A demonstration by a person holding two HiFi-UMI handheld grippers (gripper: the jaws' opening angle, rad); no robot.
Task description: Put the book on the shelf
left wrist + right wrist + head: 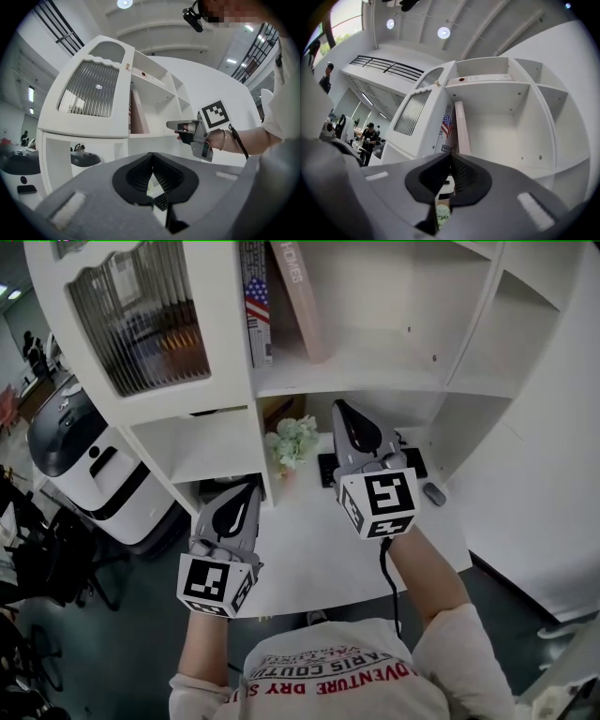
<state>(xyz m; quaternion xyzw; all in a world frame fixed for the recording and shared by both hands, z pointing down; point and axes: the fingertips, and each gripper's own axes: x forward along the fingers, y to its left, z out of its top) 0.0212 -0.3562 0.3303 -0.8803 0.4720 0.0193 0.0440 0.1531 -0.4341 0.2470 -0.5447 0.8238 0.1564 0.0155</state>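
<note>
The pink book [302,298] stands on the white shelf [375,368], at the left end of its wide open compartment. Its spine faces out, and it tilts, top leaning left against a flag-spined book [257,306].

Head overhead; gripper views toward shelf [394,369]
</note>
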